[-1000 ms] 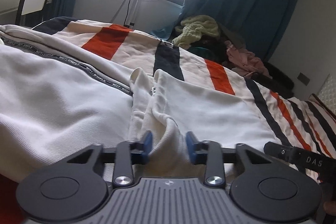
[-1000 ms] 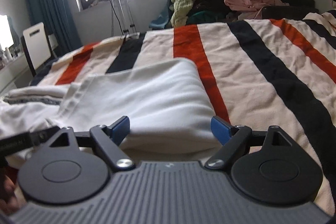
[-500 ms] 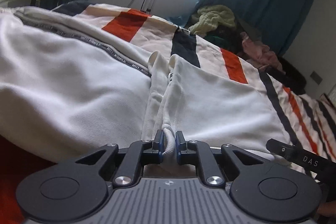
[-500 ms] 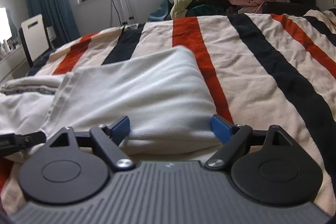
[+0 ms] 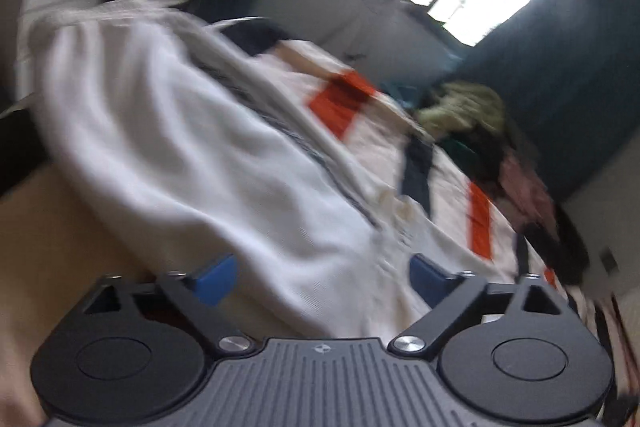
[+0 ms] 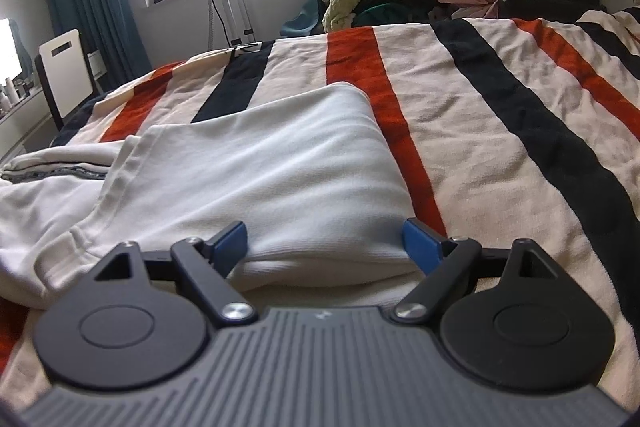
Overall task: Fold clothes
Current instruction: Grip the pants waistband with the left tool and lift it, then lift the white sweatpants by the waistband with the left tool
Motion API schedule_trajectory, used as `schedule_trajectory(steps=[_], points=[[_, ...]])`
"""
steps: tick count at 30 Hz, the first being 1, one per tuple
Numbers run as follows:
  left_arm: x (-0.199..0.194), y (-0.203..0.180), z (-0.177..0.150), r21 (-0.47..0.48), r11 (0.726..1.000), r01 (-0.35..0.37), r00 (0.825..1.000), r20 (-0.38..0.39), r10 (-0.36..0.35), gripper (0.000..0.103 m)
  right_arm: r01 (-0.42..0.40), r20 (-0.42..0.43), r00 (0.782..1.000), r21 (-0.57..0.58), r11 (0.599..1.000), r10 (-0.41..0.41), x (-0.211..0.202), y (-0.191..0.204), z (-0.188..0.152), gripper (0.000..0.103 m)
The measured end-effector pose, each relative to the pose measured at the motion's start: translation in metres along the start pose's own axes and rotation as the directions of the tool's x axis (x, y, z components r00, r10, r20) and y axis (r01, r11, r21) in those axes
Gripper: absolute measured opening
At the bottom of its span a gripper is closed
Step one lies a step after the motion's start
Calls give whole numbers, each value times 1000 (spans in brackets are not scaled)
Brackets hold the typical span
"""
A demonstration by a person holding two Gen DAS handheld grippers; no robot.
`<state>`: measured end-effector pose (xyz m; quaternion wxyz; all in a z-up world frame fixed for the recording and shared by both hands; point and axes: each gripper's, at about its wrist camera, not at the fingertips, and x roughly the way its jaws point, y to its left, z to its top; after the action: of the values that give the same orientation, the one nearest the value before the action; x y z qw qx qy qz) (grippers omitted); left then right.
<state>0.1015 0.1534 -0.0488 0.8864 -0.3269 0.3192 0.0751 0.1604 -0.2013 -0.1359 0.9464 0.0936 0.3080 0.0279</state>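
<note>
Lying on striped bed [image 6: 500, 115], white garment [image 6: 280, 179] runs long axis leftward from folded end. Right gripper [image 6: 326, 241] nearer, fingers wide, straddling fold without pinching. Left gripper [image 5: 322, 277] fingers just opened, cloth between, unpinched.

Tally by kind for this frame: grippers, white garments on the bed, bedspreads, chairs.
Grippers: 2, the left gripper (jaws just opened, garment between them unpinched) and the right gripper
White garment: 1
Striped bedspread: 1
White chair: 1
Total: 5
</note>
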Motion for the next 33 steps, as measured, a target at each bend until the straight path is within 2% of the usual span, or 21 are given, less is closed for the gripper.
schedule_trajectory(steps=[3,5,8,10,12,13,16,19,24,26,28,29,30,32,33], points=[[3,38,23,-89,992,-91,996,2,91,99,4,0,1000,-7,1000,-4,0,1,-1,86],[6,68,32,-198,973,-122,992,6,126,99,11,0,1000,-14,1000,-11,0,3,-1,86],[16,103,37,-371,923,-98,994,6,108,98,26,-1,1000,-23,999,-26,2,6,-1,86],[20,114,42,-425,902,-75,994,38,101,98,37,-1,999,-35,999,-37,2,9,-2,87],[17,117,44,-462,883,-84,988,78,135,94,43,-2,999,-44,998,-43,3,10,-2,87],[14,118,45,-472,878,-83,984,98,146,94,46,-3,999,-45,998,-46,4,10,-2,87],[2,119,45,-463,884,-71,973,161,163,94,48,-4,999,-42,998,-48,5,10,-1,88],[-6,123,52,-452,880,-144,942,210,262,94,55,-5,998,-43,998,-55,6,12,0,88],[8,142,65,-466,880,-95,941,246,232,94,55,2,998,-50,997,-55,7,13,-1,89],[23,150,71,-471,880,-62,950,243,197,94,55,2,998,-47,997,-55,9,12,-3,89],[30,157,74,-486,873,-33,940,283,193,92,54,8,999,-51,997,-53,10,12,-4,89],[32,160,78,-492,871,-9,932,310,185,85,56,7,998,-58,997,-56,11,12,-5,90],[36,164,82,-496,868,4,928,324,181,73,59,6,998,-67,996,-59,12,13,-6,90],[40,168,90,-491,871,-18,925,322,201,59,65,3,998,-84,994,-65,14,14,-8,89],[42,166,95,-460,887,-47,924,317,214,53,68,2,998,-93,993,-68,15,14,-9,90]])
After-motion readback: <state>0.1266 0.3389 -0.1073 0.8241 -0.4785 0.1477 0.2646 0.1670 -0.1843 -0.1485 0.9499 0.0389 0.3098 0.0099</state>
